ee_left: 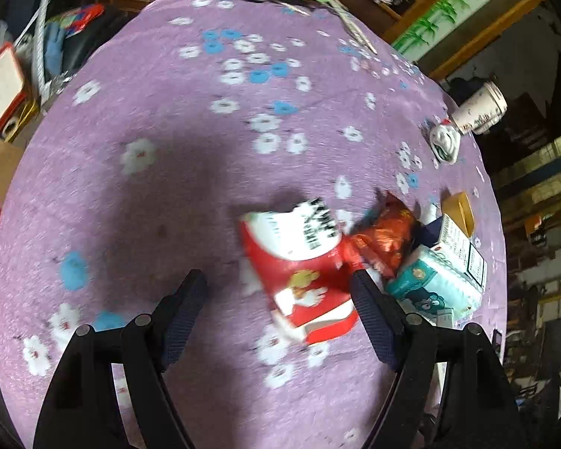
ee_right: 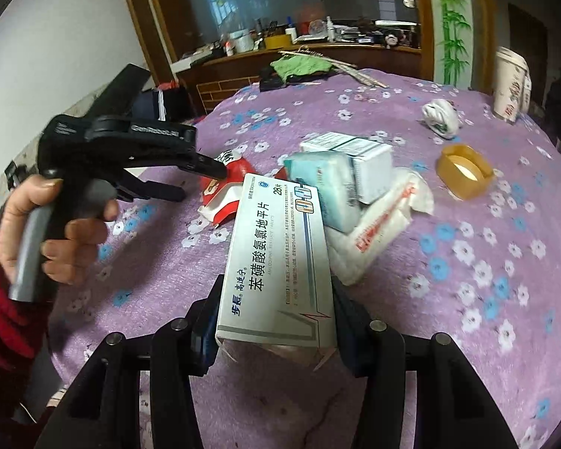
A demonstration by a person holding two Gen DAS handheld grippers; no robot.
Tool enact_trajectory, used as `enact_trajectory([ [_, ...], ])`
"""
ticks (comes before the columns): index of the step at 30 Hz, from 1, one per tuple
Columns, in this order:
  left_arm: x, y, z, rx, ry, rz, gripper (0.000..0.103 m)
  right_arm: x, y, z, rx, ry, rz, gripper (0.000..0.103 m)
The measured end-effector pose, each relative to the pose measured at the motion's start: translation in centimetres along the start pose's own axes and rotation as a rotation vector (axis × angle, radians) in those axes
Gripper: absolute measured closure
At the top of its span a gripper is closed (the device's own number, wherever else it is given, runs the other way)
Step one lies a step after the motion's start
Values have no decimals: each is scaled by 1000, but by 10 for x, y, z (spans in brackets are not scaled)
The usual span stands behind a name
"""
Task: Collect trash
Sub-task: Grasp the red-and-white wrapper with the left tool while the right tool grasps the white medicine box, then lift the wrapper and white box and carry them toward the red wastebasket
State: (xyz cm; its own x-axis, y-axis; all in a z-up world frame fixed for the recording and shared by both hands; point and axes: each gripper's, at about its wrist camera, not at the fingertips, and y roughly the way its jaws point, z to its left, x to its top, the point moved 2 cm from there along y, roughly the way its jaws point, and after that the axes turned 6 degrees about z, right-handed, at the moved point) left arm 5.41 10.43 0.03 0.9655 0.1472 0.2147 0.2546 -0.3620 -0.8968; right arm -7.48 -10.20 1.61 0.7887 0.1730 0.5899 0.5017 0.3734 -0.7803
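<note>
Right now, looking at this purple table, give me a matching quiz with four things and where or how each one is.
Things:
1. medicine box
2. red snack packet
3. tape roll
4. paper cup

States:
A. standing at the table's far edge
B. lying under the open left gripper
C. clamped in the right gripper
D. lying alone on the cloth

Pairs: 1-C, 2-B, 3-D, 4-A

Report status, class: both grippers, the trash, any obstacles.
Right gripper shut on medicine box. Left gripper open beside red snack packet. Path unobstructed.
</note>
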Motion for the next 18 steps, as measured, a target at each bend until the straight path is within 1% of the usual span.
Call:
enact_trajectory([
  [1, 1, 4, -6, 14, 13, 1, 25, -1, -3, -3, -2, 8, -10, 48],
  [3, 3, 9, -18, 74, 43, -27, 25, -4, -9, -7, 1, 19, -26, 48],
  [6, 4, 17, -32, 129, 88, -47, 25, -9, -17, -14, 4, 39, -49, 48],
  [8, 5, 20, -37, 147, 105, -56, 25, -12, -21, -18, -1, 48, -58, 48],
  [13, 3, 21, -55, 214, 161, -118, 26, -18, -29, -33, -2, 82, -76, 48],
  [16, 1, 22, -64, 242, 189, -155, 33, -20, -32, -42, 4, 100, -89, 48],
  [17, 1, 22, -66, 246, 194, -164, 37, -21, -34, -44, 4, 104, -94, 48],
  [18, 1, 22, -68, 244, 197, -169, 38, -22, -35, -46, 3, 105, -97, 48],
])
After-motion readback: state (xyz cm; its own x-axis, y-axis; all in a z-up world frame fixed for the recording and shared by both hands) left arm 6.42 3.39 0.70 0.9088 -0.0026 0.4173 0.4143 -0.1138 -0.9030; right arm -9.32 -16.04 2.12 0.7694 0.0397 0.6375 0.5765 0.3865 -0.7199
